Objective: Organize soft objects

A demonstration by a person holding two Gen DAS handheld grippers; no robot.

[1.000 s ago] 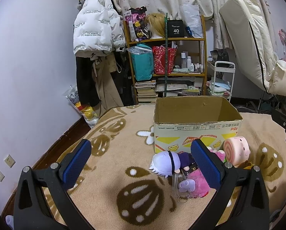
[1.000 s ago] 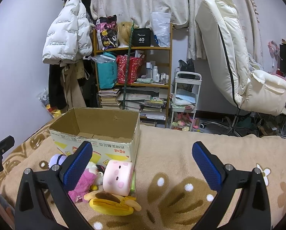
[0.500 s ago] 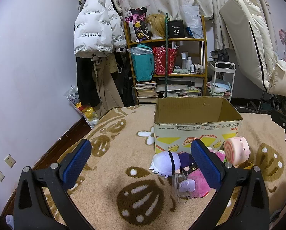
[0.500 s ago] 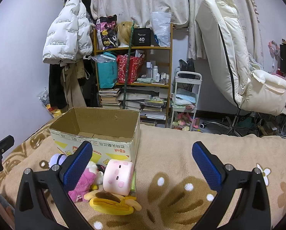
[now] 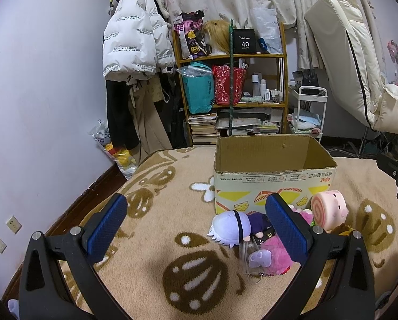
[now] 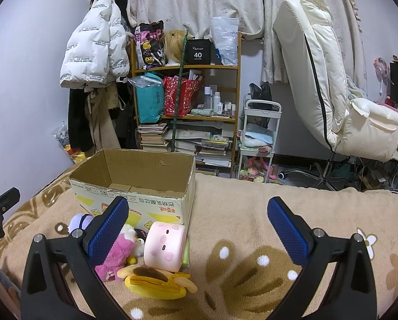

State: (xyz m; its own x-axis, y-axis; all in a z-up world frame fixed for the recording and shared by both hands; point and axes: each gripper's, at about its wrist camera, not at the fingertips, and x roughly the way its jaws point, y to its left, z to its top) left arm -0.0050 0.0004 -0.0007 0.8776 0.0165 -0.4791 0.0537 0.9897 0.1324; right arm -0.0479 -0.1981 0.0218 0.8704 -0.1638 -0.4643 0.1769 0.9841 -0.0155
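Left gripper (image 5: 196, 224) and right gripper (image 6: 197, 226) both spread wide, empty. Plush pile (image 6: 145, 253) at box's (image 6: 134, 186) 6 o'clock. Toys likely light, squashy; pinch mid-body.

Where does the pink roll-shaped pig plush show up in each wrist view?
Left wrist view: the pink pig plush sits at right of centre, just right of the gripper's right finger, against the box's near right corner.
Right wrist view: the same plush lies lower left of centre, between the pink fluffy toy and the blanket.
Shared landmark: the open cardboard box directly behind it.
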